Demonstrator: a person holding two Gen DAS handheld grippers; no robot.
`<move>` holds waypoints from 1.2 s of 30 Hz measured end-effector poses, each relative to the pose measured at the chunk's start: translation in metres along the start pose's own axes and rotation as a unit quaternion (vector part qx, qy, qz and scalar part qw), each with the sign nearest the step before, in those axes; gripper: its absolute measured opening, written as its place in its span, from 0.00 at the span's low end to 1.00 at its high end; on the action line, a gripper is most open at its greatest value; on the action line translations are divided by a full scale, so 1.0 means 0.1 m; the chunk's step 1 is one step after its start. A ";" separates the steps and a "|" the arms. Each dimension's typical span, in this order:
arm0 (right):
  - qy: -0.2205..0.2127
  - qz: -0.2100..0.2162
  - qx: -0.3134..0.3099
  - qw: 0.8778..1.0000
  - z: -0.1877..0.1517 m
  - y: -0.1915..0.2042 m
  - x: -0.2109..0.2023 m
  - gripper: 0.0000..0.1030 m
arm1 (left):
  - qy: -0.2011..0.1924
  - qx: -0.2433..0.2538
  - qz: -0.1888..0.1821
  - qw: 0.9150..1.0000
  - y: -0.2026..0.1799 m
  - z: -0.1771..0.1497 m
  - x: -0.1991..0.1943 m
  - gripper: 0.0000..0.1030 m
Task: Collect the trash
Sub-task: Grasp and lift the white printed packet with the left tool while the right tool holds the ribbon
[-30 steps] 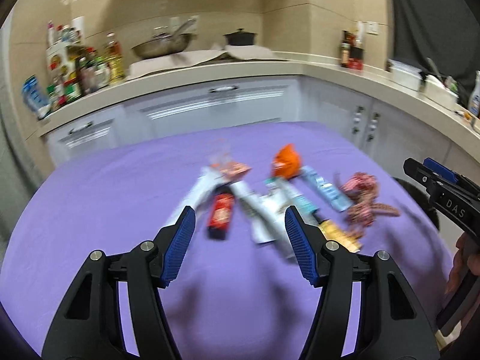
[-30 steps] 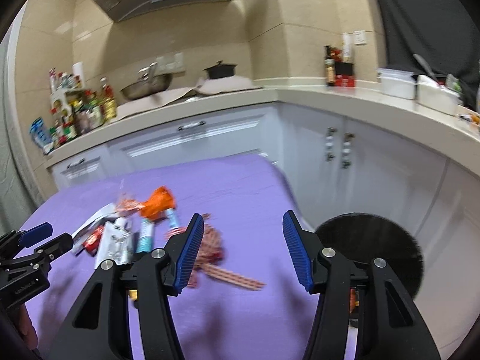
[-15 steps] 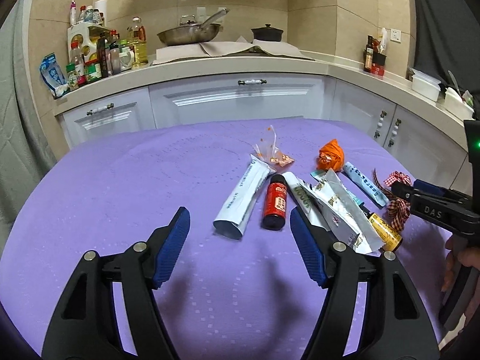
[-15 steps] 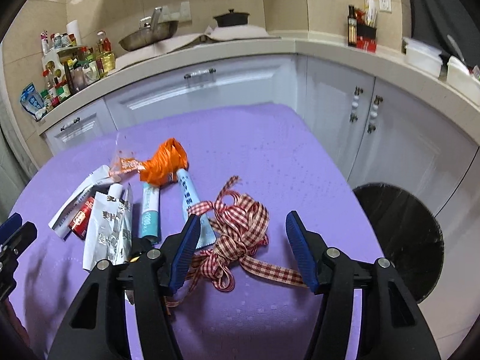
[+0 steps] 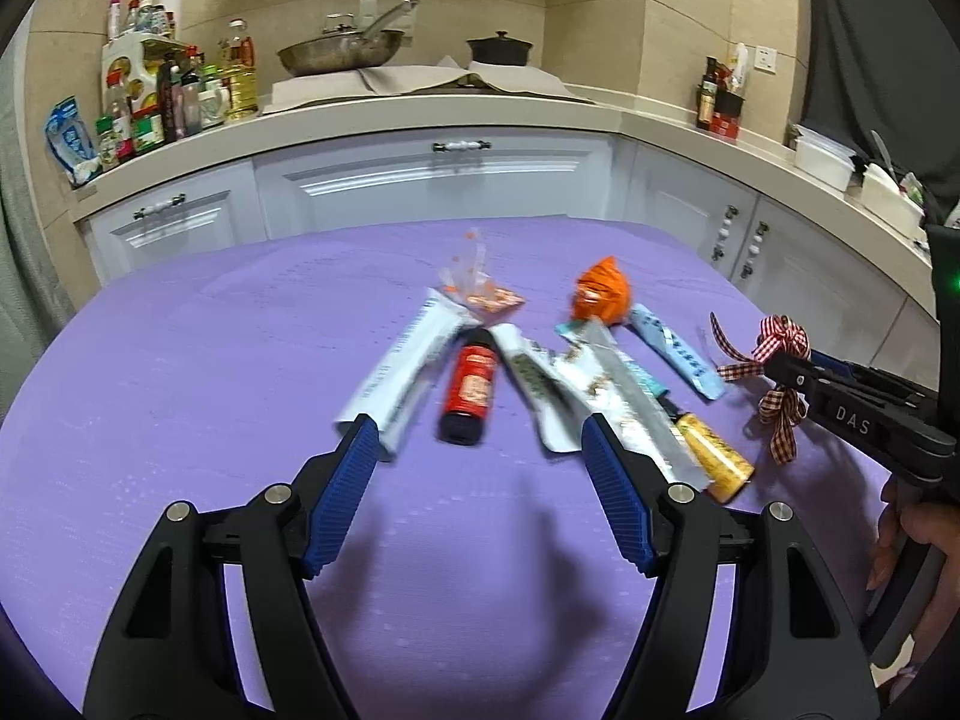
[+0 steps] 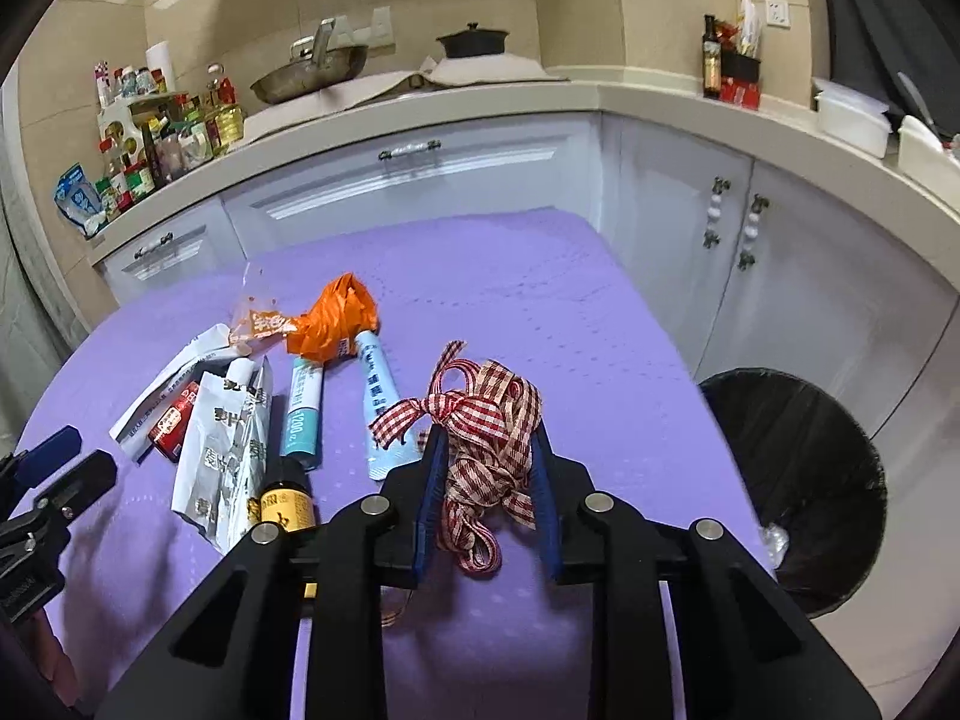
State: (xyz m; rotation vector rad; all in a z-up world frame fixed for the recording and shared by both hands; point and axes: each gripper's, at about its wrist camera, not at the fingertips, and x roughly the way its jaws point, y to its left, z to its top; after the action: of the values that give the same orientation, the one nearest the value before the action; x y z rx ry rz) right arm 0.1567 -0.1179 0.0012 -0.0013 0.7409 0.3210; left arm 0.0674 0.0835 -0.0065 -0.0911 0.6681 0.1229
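Observation:
Trash lies in a row on the purple table (image 5: 180,360): a white wrapper (image 5: 402,366), a small red bottle (image 5: 471,387), crumpled white packets (image 5: 576,384), an orange wad (image 5: 600,294), a light blue tube (image 5: 675,348) and a yellow-labelled bottle (image 5: 714,450). My left gripper (image 5: 480,438) is open, just short of the red bottle. My right gripper (image 6: 486,438) is shut on a red checked ribbon (image 6: 486,420), which also shows in the left wrist view (image 5: 780,372). A black-lined trash bin (image 6: 804,468) stands on the floor to the table's right.
White kitchen cabinets (image 5: 420,186) and a counter run behind and to the right of the table. On the counter are a frying pan (image 5: 342,51), a black pot (image 5: 498,48) and bottles (image 5: 174,102). The table's right edge (image 6: 672,354) borders the bin.
My right gripper has moved down over the checked ribbon and closed on it. My left gripper has moved forward toward the red bottle and stayed open.

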 end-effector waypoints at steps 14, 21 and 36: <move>-0.023 -0.007 0.026 0.999 -0.10 -0.48 -0.20 0.26 | 0.029 0.016 0.008 0.999 -0.42 -0.02 0.28 0.48; -0.027 0.002 0.032 0.999 -0.14 -0.60 -0.24 0.26 | 0.046 0.027 0.008 0.999 -0.52 -0.02 0.35 0.32; -0.040 0.005 0.031 0.999 -0.20 -0.65 -0.33 0.26 | 0.010 0.029 0.000 1.000 -0.53 -0.02 0.13 0.01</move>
State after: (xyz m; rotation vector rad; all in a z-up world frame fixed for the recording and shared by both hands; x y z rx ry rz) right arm 0.1392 -0.1912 0.0014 0.0738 0.6708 0.3066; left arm 0.0833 0.0322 -0.0139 -0.0372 0.6911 0.1038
